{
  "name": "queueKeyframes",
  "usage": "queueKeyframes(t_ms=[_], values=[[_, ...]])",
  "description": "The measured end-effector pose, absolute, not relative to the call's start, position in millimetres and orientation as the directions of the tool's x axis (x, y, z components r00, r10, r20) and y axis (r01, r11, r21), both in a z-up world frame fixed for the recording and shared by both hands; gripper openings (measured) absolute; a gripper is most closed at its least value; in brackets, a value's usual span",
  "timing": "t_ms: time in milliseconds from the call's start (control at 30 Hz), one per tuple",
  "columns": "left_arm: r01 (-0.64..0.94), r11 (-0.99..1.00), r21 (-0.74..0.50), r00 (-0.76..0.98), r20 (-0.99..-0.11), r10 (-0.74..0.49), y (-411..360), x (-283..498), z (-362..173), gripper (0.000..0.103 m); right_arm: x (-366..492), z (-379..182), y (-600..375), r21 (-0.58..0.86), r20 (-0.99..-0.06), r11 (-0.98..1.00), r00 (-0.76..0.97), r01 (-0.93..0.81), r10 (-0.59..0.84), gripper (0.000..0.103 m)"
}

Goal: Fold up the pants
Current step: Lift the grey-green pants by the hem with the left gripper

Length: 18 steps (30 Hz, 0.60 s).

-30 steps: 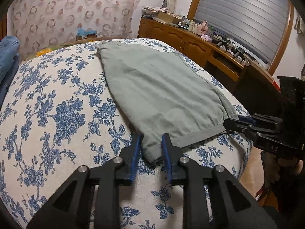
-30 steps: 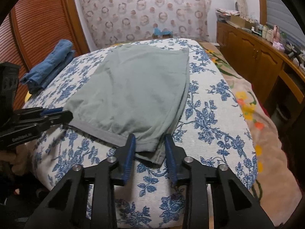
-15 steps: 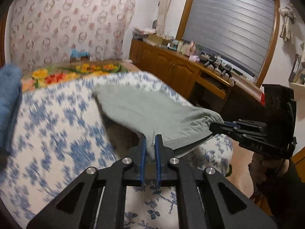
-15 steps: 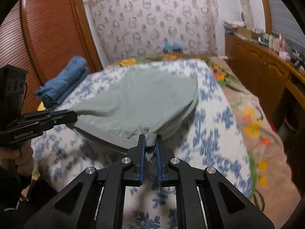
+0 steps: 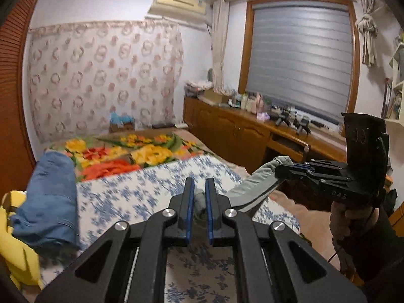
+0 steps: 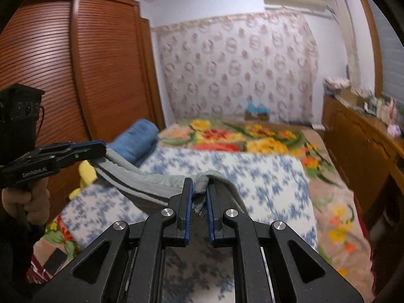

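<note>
The grey-green pants point(image 5: 255, 188) point(image 6: 151, 184) are lifted above the blue-flowered bed sheet point(image 5: 141, 189) point(image 6: 265, 176). My left gripper point(image 5: 199, 197) is shut on one corner of their waistband. My right gripper point(image 6: 200, 197) is shut on the other corner, and it also shows in the left wrist view point(image 5: 285, 170). The waistband hangs stretched between the two grippers. The left gripper also shows at the left of the right wrist view point(image 6: 98, 150). The rest of the pants hangs below, mostly hidden by the fingers.
A folded blue garment point(image 5: 50, 199) point(image 6: 136, 141) lies on the bed's left side beside something yellow point(image 5: 17, 260). A bright floral blanket point(image 5: 121, 151) covers the far half. A wooden cabinet point(image 5: 252, 136) with clutter runs along the right; a wooden wardrobe point(image 6: 75, 63) stands left.
Both grippers closed on the waistband corners and lifted the pants off the bed. The cameras now tilt up toward the far wall.
</note>
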<state>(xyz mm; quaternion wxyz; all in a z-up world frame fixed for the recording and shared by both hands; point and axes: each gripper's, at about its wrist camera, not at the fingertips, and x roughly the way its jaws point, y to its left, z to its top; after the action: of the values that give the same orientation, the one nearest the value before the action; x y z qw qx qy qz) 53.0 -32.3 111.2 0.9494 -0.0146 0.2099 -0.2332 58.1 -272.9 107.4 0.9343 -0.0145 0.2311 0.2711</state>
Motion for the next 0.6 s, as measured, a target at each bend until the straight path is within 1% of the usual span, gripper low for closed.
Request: queueKeyframes(t_ms=[100,200,433,600], values=[[0.415,0.901,-0.122,0.820,-0.378,-0.429,-21,52,113,0.005,57,121,-261,0.085,-0.414,0.833,0.741,-0.547,0.529,0.007],[0.394,0.909,-0.134,0.823,-0.390,-0.414,-10,60,102,0.005,64,121,-250,0.083,-0.414,0.819,0.728,-0.567,0.546,0.007],[0.343,0.918,-0.198,0.786,-0.474,-0.396,9,110,46,0.005,110,78,-226,0.102,-0.497,0.809,0.674,-0.579,0.546,0.007],[0.328,0.920,-0.214,0.777,-0.494,-0.391,9,142,33,0.005,145,61,-221,0.108,-0.532,0.808,0.653,-0.579,0.539,0.007]])
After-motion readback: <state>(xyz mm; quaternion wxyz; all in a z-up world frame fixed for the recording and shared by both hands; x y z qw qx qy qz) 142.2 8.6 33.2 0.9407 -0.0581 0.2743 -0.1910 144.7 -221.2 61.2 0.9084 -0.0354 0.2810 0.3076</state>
